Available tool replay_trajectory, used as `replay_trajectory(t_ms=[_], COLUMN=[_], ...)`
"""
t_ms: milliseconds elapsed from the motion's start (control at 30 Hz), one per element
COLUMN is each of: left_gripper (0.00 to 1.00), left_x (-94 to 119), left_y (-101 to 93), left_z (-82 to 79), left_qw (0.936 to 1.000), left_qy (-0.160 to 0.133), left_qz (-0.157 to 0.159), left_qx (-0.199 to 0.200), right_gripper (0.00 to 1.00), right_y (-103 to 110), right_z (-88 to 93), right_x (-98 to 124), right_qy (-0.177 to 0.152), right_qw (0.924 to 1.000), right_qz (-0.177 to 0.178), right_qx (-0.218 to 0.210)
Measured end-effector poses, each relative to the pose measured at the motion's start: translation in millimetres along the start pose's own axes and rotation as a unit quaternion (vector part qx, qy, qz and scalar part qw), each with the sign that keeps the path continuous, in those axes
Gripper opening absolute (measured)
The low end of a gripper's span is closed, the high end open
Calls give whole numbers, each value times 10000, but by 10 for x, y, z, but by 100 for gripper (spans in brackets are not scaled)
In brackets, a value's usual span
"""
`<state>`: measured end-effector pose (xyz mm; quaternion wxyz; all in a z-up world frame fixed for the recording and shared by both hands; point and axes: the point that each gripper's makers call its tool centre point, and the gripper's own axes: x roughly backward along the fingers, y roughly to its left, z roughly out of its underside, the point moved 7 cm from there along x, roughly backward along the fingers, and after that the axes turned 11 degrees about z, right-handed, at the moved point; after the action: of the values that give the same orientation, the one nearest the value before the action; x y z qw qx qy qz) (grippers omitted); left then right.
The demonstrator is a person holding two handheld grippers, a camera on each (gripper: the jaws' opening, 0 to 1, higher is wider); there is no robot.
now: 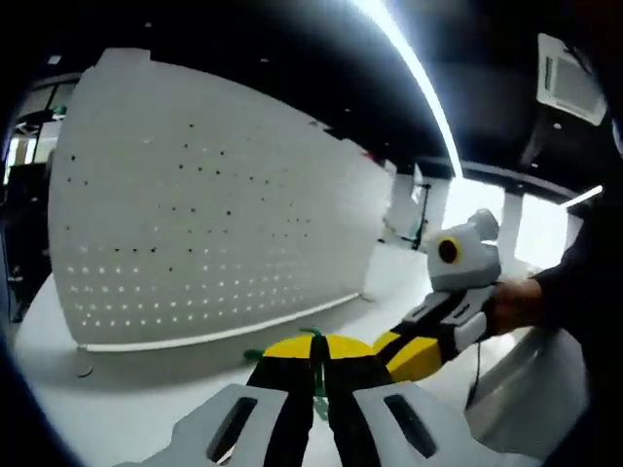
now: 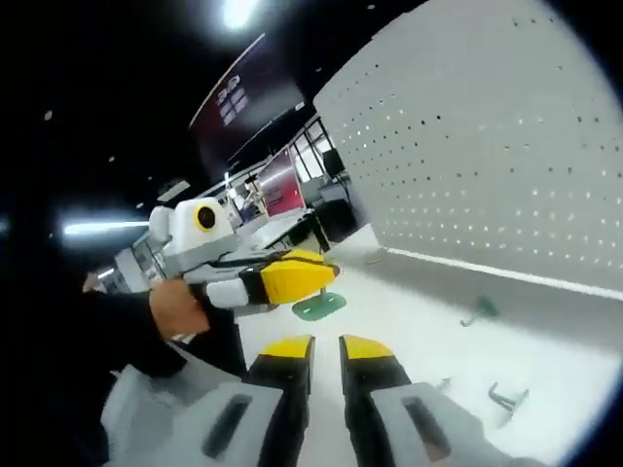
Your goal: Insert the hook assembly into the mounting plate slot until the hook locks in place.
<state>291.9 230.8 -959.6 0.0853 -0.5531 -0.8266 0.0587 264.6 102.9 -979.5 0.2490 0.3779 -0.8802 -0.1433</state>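
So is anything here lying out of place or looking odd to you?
Mostly tidy. The white pegboard stands upright on the white table. What stands out: a few small hooks lie loose on the table, one green near the board's foot, one grey further out, none yet hung on the board.

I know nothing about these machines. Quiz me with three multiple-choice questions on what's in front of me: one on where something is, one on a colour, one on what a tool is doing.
1. Where does the white pegboard stand?
A. upright on the white table
B. flat on the floor
C. hung from the ceiling

2. What colour are the tips of the left tongs?
A. red
B. yellow
C. blue

3. What are the left tongs doing?
A. gaping empty
B. shut on a green piece
C. gripping the pegboard

Answers: 1 A, its bottom edge rests on the tabletop. 2 B, both tips are yellow. 3 B, green shows between the closed tips.
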Motion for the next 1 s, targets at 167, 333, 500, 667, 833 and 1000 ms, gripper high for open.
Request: replay_trajectory(t_ms=[167,333,500,667,833,1000], left_gripper=[2,2,2,2,2,2], left_x=[-38,-71,-116,-151,-145,-154], left_y=[-54,-130,-224,-279,-292,-334], left_z=[-26,-61,-86,-90,-115,-142], left_qw=[9996,9981,9952,9927,9907,9896], left_qy=[-64,-171,-190,-152,-233,-352], left_qz=[101,313,538,692,774,890], left_qx=[-244,-503,-797,-977,-1091,-1074], right_gripper=[10,12,12,11,11,5], right_y=[-19,-19,-48,-21,-21,-55], right_z=[-22,-30,-22,7,9,-7], right_x=[33,45,50,44,52,64], right_qy=[-85,-137,-134,-40,-38,-144], right_qw=[9987,9951,9893,9838,9703,9583], right_qz=[-153,-306,-392,-564,-801,-1027], right_qx=[-480,-930,-1399,-1700,-2283,-2662])
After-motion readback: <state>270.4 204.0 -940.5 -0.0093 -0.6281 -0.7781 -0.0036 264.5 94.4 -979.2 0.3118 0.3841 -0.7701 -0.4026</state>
